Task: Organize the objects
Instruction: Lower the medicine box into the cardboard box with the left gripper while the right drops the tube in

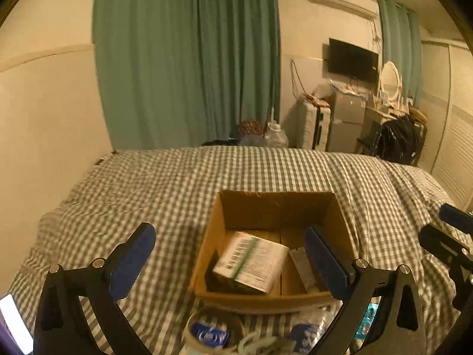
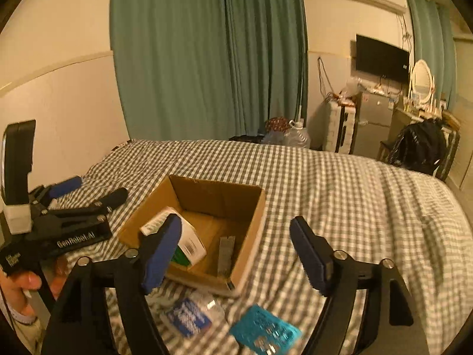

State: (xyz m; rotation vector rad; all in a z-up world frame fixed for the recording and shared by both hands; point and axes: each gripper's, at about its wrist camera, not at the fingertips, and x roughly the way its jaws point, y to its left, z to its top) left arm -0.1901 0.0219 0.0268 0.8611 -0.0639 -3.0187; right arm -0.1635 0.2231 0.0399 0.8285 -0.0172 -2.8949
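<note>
An open cardboard box [image 1: 275,204] [image 2: 248,230] sits on the checked bedspread [image 1: 153,183] [image 2: 340,183]. Inside lie a white and green carton [image 1: 251,261] [image 2: 189,242] and a flat grey strip [image 2: 226,254] [image 1: 301,263]. My left gripper [image 1: 233,263] hangs open above the box's near left side, with nothing between its fingers. My right gripper [image 2: 236,254] is open too, straddling the box's near right corner. In front of the box lie a roll of tape [image 1: 212,330], a clear packet with a blue label [image 2: 189,316] [image 1: 304,330] and a teal blister pack [image 2: 263,330].
A person's hand [image 2: 26,281] holds the left gripper's handle at the left edge. A phone screen [image 1: 14,322] glows at lower left. Beyond the bed stand green curtains [image 1: 189,59], a suitcase [image 1: 313,124], a small fridge [image 1: 348,118], a wall television [image 1: 353,59] and a dressing table [image 1: 387,109].
</note>
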